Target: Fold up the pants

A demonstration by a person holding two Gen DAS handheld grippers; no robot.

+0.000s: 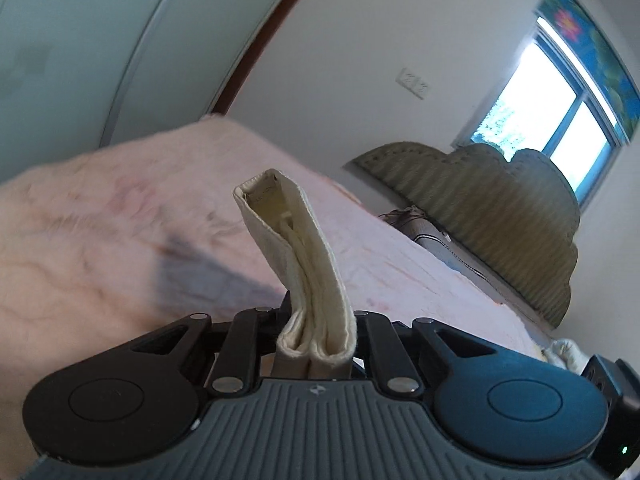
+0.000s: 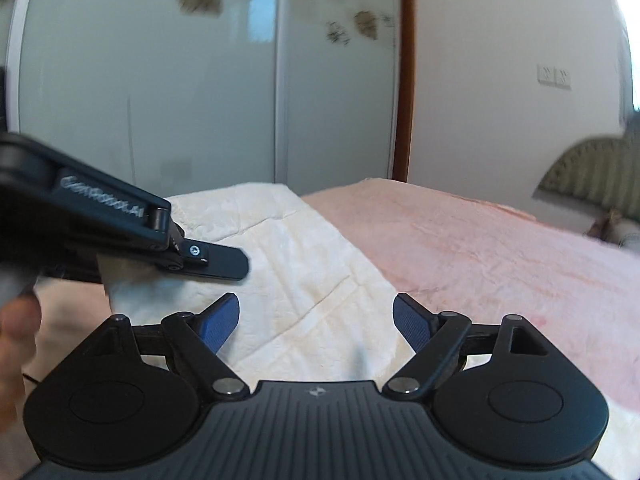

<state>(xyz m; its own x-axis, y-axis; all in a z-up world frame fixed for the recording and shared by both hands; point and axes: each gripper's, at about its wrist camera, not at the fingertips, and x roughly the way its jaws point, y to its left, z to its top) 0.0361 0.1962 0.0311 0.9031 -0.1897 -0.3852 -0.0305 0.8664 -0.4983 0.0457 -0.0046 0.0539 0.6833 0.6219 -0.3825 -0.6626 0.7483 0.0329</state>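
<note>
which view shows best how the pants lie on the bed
The right wrist view: the cream pants spread flat on the pink bed cover, below the open right gripper. The left wrist view shows only a folded edge pinched in the left gripper.

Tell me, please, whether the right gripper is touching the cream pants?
Apart. The right wrist view shows the right gripper open, its blue pads hovering with the cream pants lying beyond them on the bed.
</note>
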